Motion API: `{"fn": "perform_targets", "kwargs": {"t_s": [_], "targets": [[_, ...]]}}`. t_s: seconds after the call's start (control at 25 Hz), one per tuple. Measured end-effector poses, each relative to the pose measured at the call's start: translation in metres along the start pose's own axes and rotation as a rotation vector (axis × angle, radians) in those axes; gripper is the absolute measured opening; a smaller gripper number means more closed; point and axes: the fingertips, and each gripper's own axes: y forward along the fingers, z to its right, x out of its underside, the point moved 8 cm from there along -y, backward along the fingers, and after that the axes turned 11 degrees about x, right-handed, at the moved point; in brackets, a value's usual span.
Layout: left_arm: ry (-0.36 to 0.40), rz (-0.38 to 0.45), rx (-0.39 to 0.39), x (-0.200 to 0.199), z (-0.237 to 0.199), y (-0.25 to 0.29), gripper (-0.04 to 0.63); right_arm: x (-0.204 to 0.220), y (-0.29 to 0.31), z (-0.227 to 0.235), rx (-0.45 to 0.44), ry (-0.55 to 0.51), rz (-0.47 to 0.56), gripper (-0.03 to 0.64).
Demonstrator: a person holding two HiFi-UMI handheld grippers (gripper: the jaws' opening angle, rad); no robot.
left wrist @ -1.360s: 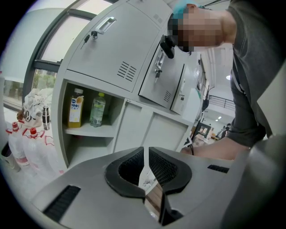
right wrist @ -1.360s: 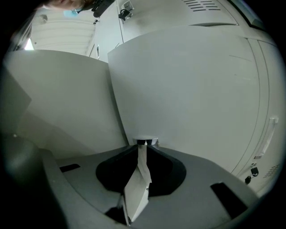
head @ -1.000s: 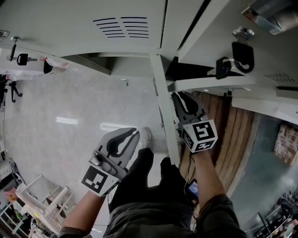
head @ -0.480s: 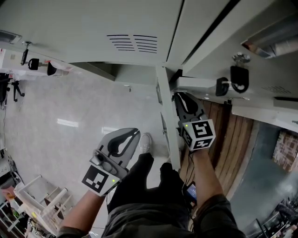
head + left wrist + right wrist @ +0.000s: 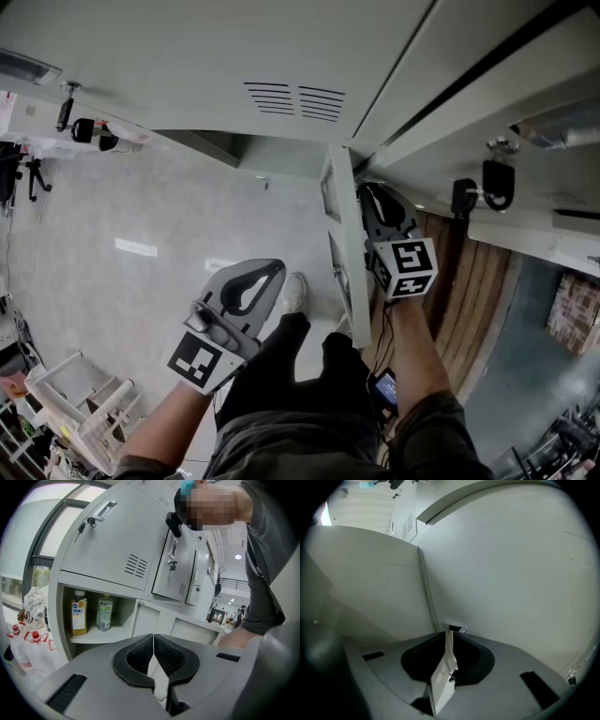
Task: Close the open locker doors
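Our right gripper [image 5: 373, 199] has its fingers closed on the thin edge of the open locker door [image 5: 343, 246]. The door runs between them, with a small metal fitting [image 5: 452, 628] just past the fingertips. Our left gripper [image 5: 272, 269] hangs to the left of that door, fingers pressed together on nothing. Beyond them, up and to the left, an open compartment [image 5: 98, 635] holds a juice bottle [image 5: 78, 617] and a water bottle [image 5: 104, 613].

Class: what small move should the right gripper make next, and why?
Probably swing the locker door toward its frame: the right gripper is clamped on the door's thin edge, and the head view shows the door standing well open from the lockers.
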Motion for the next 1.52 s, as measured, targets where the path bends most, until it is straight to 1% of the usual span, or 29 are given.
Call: {"fn": "perform_targets", "kwargs": {"t_s": [0.52, 0.8, 0.96, 1.08, 1.16, 1.36, 1.48, 1.52], "targets": [[0.004, 0.000, 0.004, -0.002, -0.004, -0.009, 0.014, -0.008, 0.008, -0.001, 0.034, -0.018, 0.000, 0.049], [0.015, 0.013, 0.024, -0.011, -0.001, -0.016, 0.014, -0.014, -0.003, -0.002, 0.050, -0.031, -0.016, 0.049], [0.039, 0.026, 0.070, -0.023, 0.003, -0.015, 0.014, -0.019, -0.034, 0.009, 0.097, -0.030, -0.019, 0.049], [0.070, 0.035, 0.120, -0.038, 0.009, -0.013, 0.014, -0.029, -0.069, 0.016, 0.139, -0.024, -0.012, 0.049], [0.076, 0.044, 0.140, -0.046, 0.014, -0.014, 0.014, -0.036, -0.095, 0.017, 0.162, -0.015, -0.008, 0.049], [0.124, 0.059, 0.197, -0.067, 0.033, -0.015, 0.014, -0.053, -0.154, 0.003, 0.201, 0.011, 0.022, 0.049], [0.149, 0.040, 0.203, -0.076, 0.047, -0.017, 0.011, -0.061, -0.186, -0.008, 0.213, 0.040, 0.045, 0.049], [0.156, 0.046, 0.207, -0.078, 0.053, -0.018, 0.011, -0.063, -0.196, -0.012, 0.214, 0.051, 0.052, 0.049]]}}
